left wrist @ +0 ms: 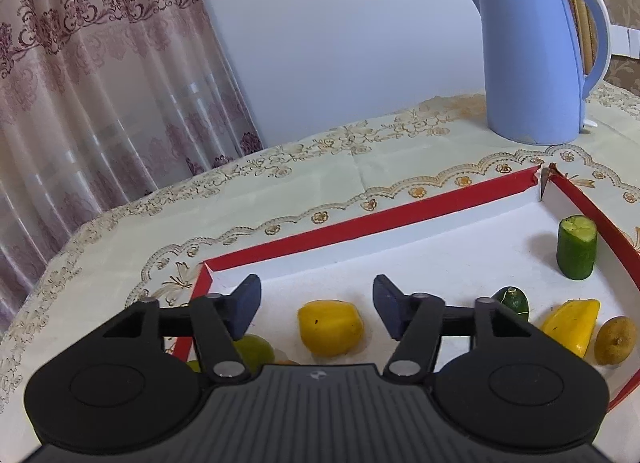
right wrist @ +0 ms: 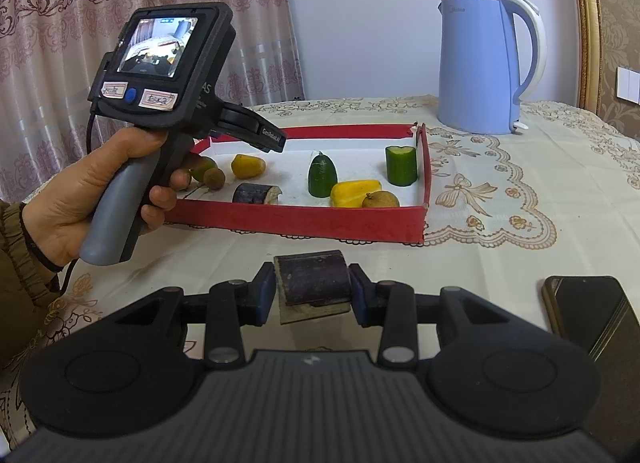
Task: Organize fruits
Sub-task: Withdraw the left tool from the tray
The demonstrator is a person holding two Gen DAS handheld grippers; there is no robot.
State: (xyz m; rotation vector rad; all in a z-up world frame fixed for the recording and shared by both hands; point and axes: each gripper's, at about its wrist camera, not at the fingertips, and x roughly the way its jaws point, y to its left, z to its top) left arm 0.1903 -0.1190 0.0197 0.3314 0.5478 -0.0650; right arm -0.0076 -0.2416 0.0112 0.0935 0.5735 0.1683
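Observation:
A red-walled tray (left wrist: 360,227) with a white floor holds cut fruit. My left gripper (left wrist: 316,305) hangs open just over its near-left part. A yellow fruit piece (left wrist: 330,327) lies on the floor between and below the fingers, with neither pad touching it. Further right are a cucumber stub (left wrist: 577,247), a dark green end piece (left wrist: 514,301), a second yellow piece (left wrist: 572,323) and a brown longan (left wrist: 614,339). In front of the tray (right wrist: 304,219), my right gripper (right wrist: 312,295) is shut on a dark purple sugarcane piece (right wrist: 312,287). Another sugarcane piece (right wrist: 256,193) lies in the tray.
A blue kettle (right wrist: 480,63) stands behind the tray on the embroidered tablecloth. A phone (right wrist: 592,311) lies at the right near the right gripper. A hand (right wrist: 100,191) holds the left tool over the tray's left end. A curtain hangs behind at the left.

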